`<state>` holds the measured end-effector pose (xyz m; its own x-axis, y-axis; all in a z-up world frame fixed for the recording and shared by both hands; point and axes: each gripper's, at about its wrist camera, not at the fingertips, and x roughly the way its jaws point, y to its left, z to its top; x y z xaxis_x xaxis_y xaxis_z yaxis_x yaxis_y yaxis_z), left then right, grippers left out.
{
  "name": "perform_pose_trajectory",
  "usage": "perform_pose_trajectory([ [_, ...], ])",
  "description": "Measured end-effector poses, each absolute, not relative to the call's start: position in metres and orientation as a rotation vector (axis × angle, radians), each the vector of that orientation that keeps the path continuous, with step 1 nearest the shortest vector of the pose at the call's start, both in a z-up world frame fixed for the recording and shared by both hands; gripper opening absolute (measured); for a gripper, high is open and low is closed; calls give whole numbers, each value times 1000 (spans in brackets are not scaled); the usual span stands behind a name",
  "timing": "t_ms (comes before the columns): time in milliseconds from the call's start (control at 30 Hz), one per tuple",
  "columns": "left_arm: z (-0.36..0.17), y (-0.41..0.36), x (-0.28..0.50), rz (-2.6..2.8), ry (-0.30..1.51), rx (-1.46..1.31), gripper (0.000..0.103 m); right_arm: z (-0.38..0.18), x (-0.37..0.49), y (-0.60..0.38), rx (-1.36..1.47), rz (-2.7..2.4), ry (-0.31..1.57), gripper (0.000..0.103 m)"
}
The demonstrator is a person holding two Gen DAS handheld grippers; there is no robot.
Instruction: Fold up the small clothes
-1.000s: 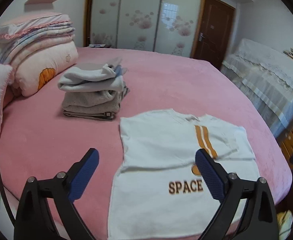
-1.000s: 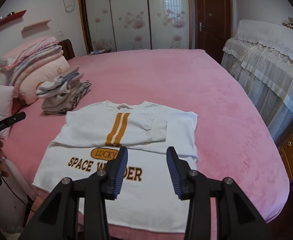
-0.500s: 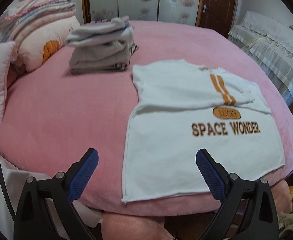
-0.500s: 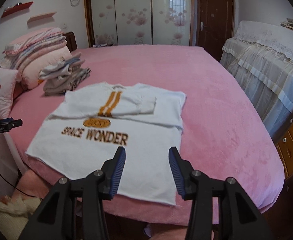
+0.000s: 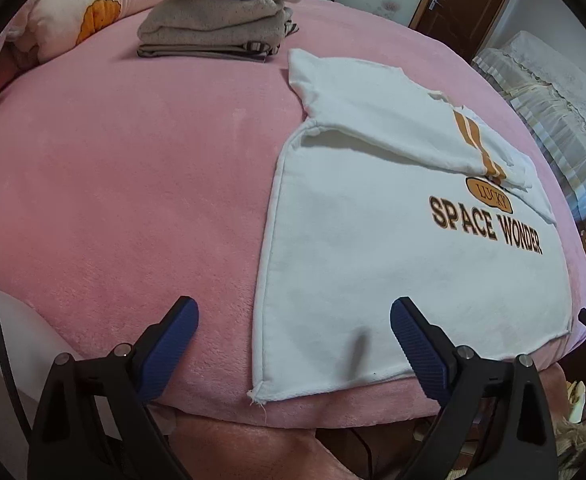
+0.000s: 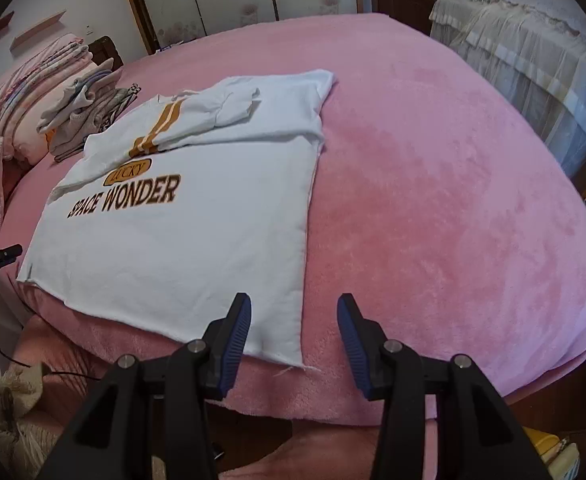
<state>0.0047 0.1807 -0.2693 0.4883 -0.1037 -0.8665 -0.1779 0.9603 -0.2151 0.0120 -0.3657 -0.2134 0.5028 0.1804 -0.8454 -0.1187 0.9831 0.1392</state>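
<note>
Lowered toward near hem of white shirt point(image 5: 373, 272) since one second ago.
Left tool point(image 5: 293, 344) spread wide, right tool point(image 6: 293, 332) spread (nothing pinched), straddling the hem corners on pink bed point(image 6: 433, 200).

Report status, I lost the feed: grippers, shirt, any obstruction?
Left gripper open over shirt hem corner. Right gripper open over the other corner. Sleeves folded in. Nothing in the way.
</note>
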Motion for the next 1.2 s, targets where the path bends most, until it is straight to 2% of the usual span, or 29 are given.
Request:
perform_pose_trajectory([
  [133, -279, 180, 8, 30, 1089, -313, 94, -224, 14, -364, 95, 213, 1067, 45],
  [267, -281, 175, 12, -1, 1094, -308, 92, -236, 16, -353, 82, 250, 1106, 40],
  [1033, -295, 180, 6, -122, 1132, -373, 83, -260, 21, -376, 209, 243, 1193, 39],
  [1100, -297, 182, 5, -117, 1135, -376, 77, -261, 21, -376, 219, 256, 1197, 35],
  [1167, -299, 185, 4, -106, 1134, -391, 72, -262, 21, -374, 241, 289, 1208, 17],
  [1200, -299, 186, 4, -102, 1131, -411, 66, -262, 21, -373, 237, 298, 1211, 14],
])
